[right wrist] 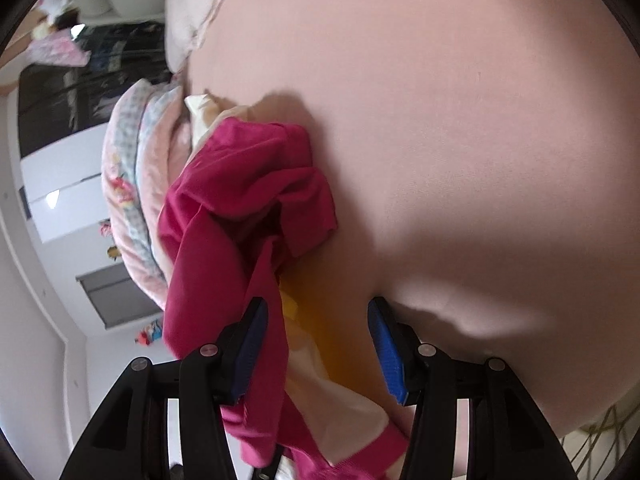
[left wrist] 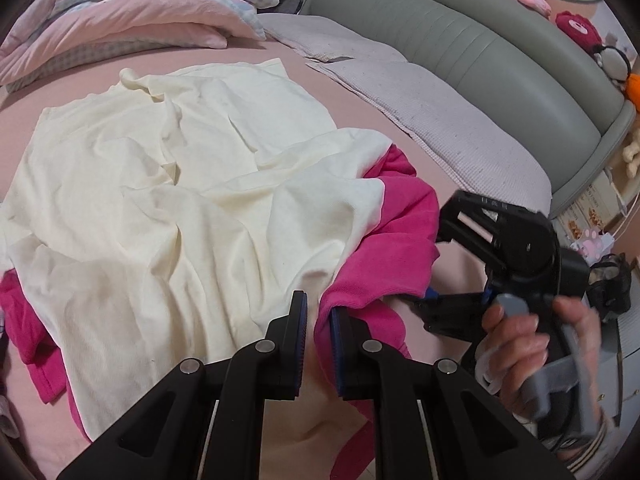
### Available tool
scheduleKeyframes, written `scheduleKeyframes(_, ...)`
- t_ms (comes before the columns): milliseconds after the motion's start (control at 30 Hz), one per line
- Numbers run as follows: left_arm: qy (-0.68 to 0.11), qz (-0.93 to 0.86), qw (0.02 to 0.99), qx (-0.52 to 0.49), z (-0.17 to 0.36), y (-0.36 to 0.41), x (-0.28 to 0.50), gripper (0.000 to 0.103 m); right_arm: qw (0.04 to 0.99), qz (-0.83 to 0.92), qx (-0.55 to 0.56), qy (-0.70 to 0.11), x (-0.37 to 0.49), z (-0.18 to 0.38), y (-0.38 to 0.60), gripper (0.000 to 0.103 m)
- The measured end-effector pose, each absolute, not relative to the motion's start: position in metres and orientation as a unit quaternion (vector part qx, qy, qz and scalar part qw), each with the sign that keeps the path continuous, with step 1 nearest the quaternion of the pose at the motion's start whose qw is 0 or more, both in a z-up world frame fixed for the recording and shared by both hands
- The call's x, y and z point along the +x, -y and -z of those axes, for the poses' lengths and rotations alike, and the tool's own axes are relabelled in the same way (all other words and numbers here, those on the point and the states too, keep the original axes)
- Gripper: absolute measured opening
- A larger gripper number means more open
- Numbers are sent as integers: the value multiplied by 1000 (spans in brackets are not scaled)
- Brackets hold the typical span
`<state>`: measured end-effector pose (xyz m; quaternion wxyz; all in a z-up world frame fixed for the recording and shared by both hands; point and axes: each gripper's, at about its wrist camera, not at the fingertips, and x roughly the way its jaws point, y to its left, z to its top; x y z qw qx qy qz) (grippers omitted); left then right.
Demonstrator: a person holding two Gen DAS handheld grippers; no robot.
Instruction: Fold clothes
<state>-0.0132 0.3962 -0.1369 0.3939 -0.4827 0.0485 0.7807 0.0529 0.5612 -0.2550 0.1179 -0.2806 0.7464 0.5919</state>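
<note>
Clothes: cream shirt (left wrist: 172,184) rumpled over pink garment (left wrist: 404,216), mid-bed (left wrist: 360,92).
Progress: no fold visible; all folding left.
Left gripper (left wrist: 319,312): narrow, pinching pink hem, seemingly.
Right gripper (right wrist: 316,344): half-wide, pink cloth between, unpinched.

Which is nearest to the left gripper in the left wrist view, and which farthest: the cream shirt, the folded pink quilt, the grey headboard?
1. cream shirt, directly at the left gripper.
2. folded pink quilt, far left.
3. grey headboard, far right; too close to the quilt to rank surely.
</note>
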Motion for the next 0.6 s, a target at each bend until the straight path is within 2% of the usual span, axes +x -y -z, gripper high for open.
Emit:
scheduleKeyframes(367, -62, -784, 372, -493, 145, -395, -15, 10, 88, -504, -191, -838, 76, 267, -531, 52)
scheduleKeyframes(600, -78, -787, 372, -486, 146, -395, -10, 10, 89, -495, -147, -851, 84, 267, -529, 52)
